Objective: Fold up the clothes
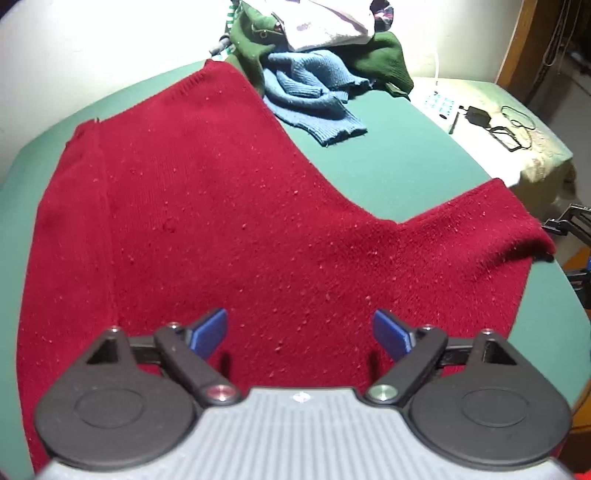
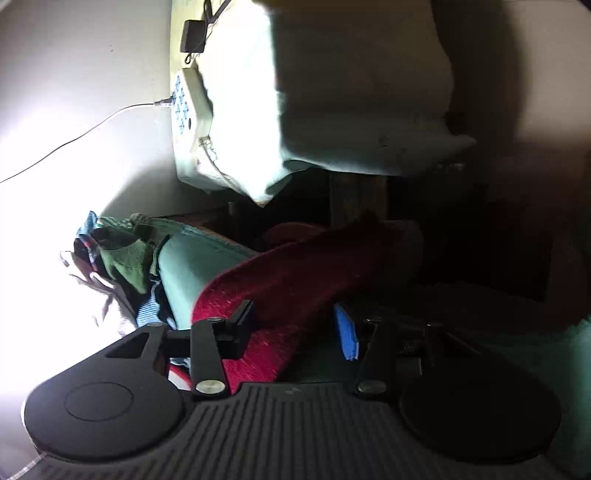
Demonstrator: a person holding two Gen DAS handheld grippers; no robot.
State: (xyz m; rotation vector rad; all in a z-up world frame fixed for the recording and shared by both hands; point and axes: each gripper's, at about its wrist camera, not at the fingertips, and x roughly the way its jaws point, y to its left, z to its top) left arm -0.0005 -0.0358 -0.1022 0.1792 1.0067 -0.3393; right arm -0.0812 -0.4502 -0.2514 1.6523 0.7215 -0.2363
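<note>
Left wrist view: the left gripper (image 1: 300, 334) hovers over the red sweater (image 1: 207, 221) with its blue pads (image 1: 210, 330) spread wide and nothing between them. The sweater lies flat on the green table (image 1: 376, 147), its ribbed hem toward the far edge and one sleeve (image 1: 476, 225) reaching the right table edge, where it droops over. Bare green surface remains between sleeve and body, and along the left margin. A blue garment (image 1: 314, 99) touches the sweater's far right edge; a dark green garment (image 1: 380, 55) and white cloth (image 1: 325, 29) are piled behind it. A charger with cable (image 1: 495, 122) sits well apart on a pale side table (image 1: 543, 147).

Right wrist view (rotated, dim): the right gripper (image 2: 295, 328) is partly open, sleeve fabric (image 2: 295, 280) lying between its fingers; whether they grip it cannot be determined.
</note>
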